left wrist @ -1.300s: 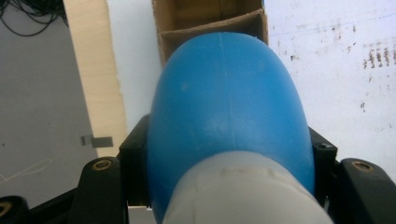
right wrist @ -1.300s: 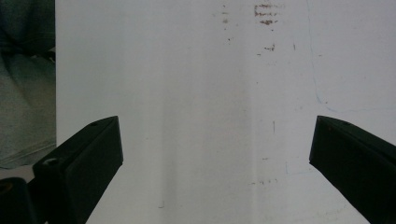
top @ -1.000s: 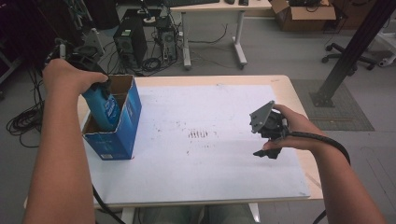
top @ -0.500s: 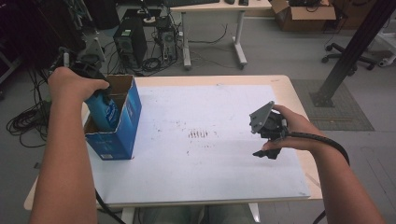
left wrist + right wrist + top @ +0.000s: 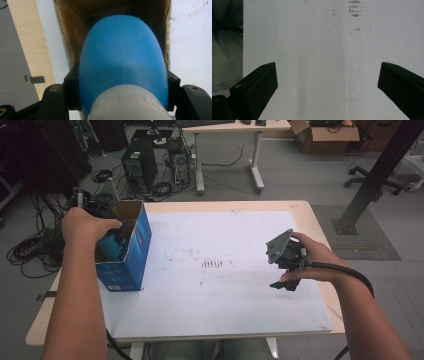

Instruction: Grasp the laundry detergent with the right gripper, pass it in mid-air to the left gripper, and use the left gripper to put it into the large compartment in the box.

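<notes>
Bottle (image 5: 123, 62), one of them, blue with a whitish cap end, is sitting partway down inside the open top of the single blue cardboard box (image 5: 131, 255). In the left gripper view you can see the brown inner walls of the box around it. The left hand-held gripper (image 5: 122, 85) has its two black jaws pinched on the bottle's sides just above the cap end, one jaw on each side, both touching the plastic. From the high view the left hand (image 5: 87, 222) is right over the box opening with a bit of blue showing under it.

The box stands upright on the left part of the bench (image 5: 225, 315), on the one white sheet that covers most of the wooden top. There's a small patch of brownish marks (image 5: 212, 265) near the middle of the sheet.

The right hand-held gripper (image 5: 327, 82) is well apart from the box, over the right side of the sheet, jaws spread wide with nothing but the white surface between them. The right hand (image 5: 312, 262) holds it, with one black cable (image 5: 345, 270) trailing off toward the forearm.
</notes>
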